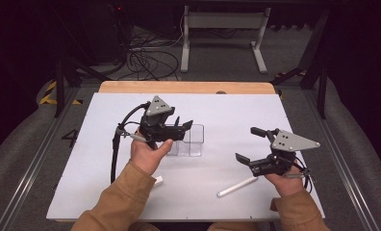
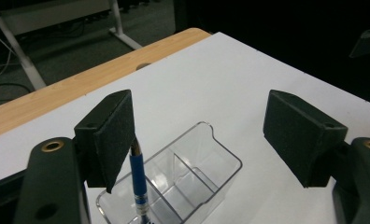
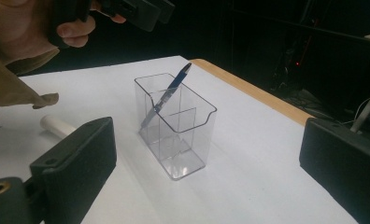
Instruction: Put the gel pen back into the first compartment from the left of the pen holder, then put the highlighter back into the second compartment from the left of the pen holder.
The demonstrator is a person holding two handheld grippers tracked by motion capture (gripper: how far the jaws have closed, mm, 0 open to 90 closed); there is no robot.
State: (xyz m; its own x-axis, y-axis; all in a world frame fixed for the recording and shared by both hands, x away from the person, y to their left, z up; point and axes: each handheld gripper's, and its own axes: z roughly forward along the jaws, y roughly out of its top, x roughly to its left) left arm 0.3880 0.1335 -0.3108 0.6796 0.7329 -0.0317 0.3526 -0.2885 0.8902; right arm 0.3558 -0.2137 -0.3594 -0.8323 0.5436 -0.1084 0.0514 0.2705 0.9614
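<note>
Left gripper (image 2: pixel 199 140) released above the clear holder (image 3: pixel 176 123), blue pen (image 3: pixel 167 98) leaning inside. Right gripper (image 1: pixel 255 144) gapes empty. The pen seems to touch the left pad (image 2: pixel 112 140); withdrawing could drag it and topple the light holder.

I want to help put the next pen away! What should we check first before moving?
1. Blue pen is inside the clear plastic divided holder, leaning on its rim: ok.
2. Left gripper has let go, its fingers spread and off the pen: ok.
3. Holder stands upright on the white table: ok.
4. Right gripper is open and holds nothing: ok.
5. White pen lies on the table near the right gripper, free to pick up: ok.
6. Other white piece by the left sleeve, what it is: cannot tell.
</note>
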